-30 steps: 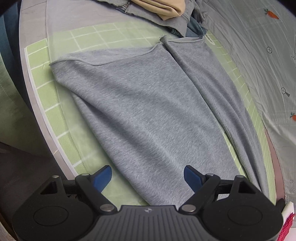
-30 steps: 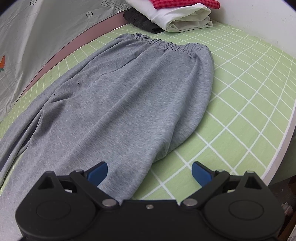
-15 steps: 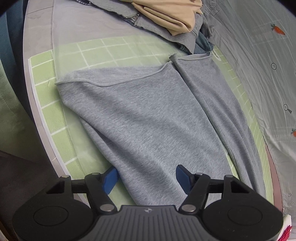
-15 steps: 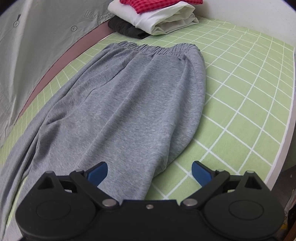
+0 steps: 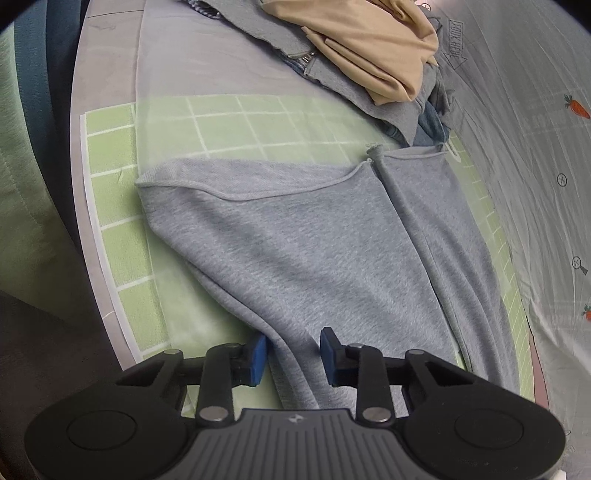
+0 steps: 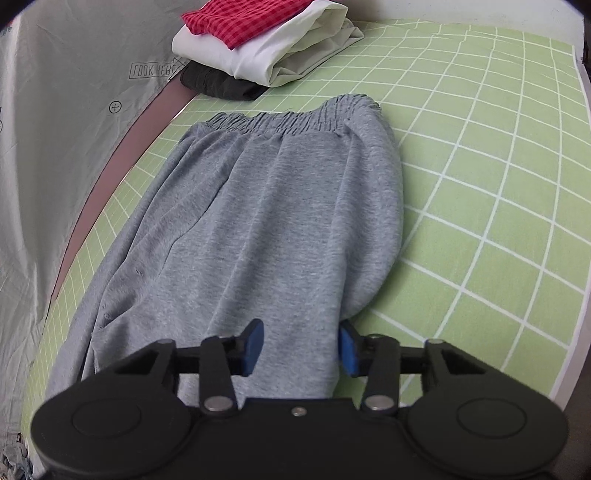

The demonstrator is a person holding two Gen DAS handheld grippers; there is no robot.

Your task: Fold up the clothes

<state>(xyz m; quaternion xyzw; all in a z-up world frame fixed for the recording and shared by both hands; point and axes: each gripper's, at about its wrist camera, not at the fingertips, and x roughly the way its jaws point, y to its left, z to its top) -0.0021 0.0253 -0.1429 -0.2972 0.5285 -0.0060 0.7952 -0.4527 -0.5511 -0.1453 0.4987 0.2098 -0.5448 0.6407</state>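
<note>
The grey jersey sweatpants (image 6: 280,229) lie flat and lengthwise on the green grid-patterned cutting mat (image 6: 480,177), with the gathered elastic waistband (image 6: 291,120) at the far end in the right wrist view and the two leg hems (image 5: 280,184) at the far end in the left wrist view. The left gripper (image 5: 293,352) sits at the near edge of one leg; its blue-padded jaws stand partly apart with a fold of the grey fabric between them, not pressed shut. The right gripper (image 6: 301,349) likewise straddles the near edge of the sweatpants, jaws partly apart around the cloth. Beyond the waistband rests a folded stack: red checked cloth (image 6: 240,18), white garment (image 6: 280,51), black garment (image 6: 218,83). Beyond the hems lies a loose pile with a tan garment (image 5: 373,44) on top. A grey printed sheet (image 6: 55,129) borders the mat.
</note>
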